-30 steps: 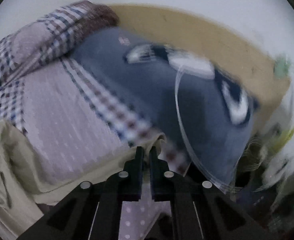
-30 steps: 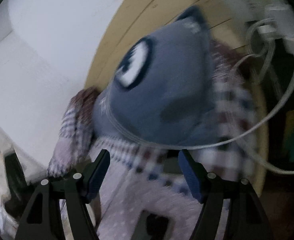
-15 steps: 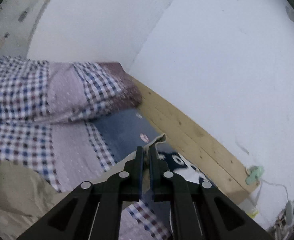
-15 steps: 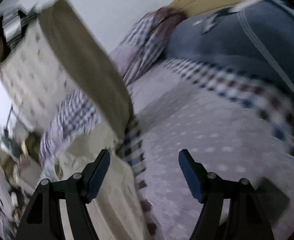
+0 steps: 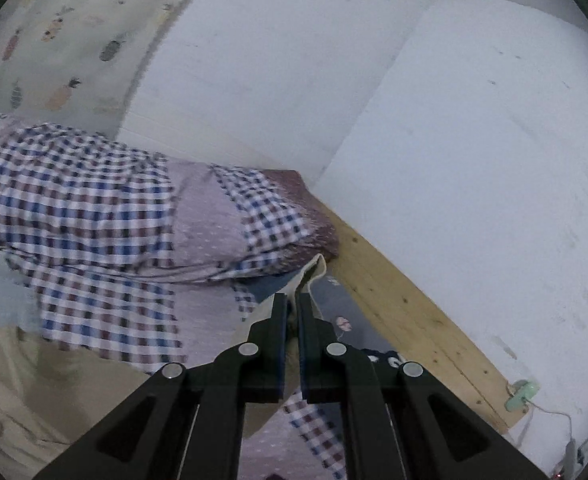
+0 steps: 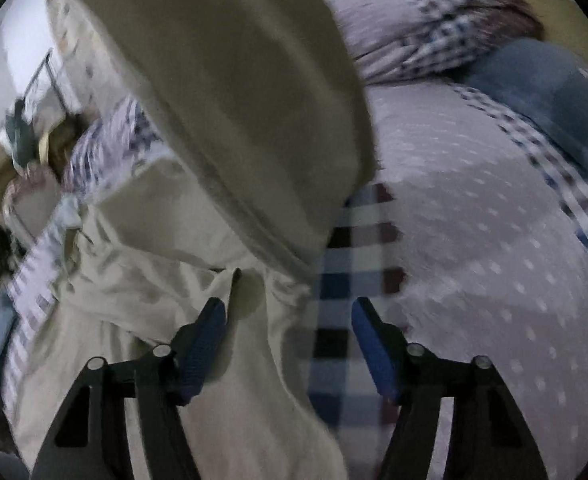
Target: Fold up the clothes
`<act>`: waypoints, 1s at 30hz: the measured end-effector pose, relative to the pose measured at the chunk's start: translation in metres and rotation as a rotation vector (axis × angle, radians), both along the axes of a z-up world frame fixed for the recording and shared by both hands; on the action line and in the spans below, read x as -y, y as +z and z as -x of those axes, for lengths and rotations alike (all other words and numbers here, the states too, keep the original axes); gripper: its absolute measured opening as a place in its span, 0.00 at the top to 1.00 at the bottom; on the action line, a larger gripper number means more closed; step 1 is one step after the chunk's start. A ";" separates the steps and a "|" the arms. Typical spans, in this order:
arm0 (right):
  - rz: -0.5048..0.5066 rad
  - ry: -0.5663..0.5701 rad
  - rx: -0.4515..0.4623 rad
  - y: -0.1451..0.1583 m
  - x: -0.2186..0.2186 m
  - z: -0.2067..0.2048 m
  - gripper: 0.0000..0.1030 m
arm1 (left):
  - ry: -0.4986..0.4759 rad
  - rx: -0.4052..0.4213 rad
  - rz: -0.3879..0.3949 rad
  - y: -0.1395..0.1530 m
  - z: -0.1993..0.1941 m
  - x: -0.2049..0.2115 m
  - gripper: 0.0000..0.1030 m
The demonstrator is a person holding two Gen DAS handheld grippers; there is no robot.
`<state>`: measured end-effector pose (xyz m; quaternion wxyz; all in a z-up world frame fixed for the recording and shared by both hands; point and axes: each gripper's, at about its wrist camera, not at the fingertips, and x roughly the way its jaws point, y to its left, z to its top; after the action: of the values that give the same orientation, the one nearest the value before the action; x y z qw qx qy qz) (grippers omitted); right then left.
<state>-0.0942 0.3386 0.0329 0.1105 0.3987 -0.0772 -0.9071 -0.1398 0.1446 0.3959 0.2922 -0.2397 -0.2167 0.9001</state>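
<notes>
The left gripper (image 5: 291, 304), low centre of its view, has its fingers pinched on a hem of the beige garment (image 5: 314, 270), likely lifting it so it hangs clear for folding. In the right view the garment (image 6: 221, 92) drapes from upper left onto the bed (image 6: 474, 220). The right gripper (image 6: 288, 334) is spread wide, gripping nothing, probably ready for another edge.
</notes>
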 end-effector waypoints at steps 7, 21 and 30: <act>-0.112 -0.017 0.081 -0.035 0.023 0.030 0.94 | 0.103 0.030 0.027 -0.039 0.013 0.089 0.97; -0.214 -0.049 0.059 -0.045 0.028 0.026 0.94 | 0.502 0.349 -0.026 -0.307 0.020 0.321 0.94; -0.224 -0.049 0.053 -0.048 0.030 0.023 0.94 | 0.136 0.069 0.439 -0.278 0.022 0.173 0.21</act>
<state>-0.1173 0.3081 -0.0148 0.0408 0.4302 0.0119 -0.9017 -0.1618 -0.0288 0.1176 0.1643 -0.3130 -0.0413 0.9345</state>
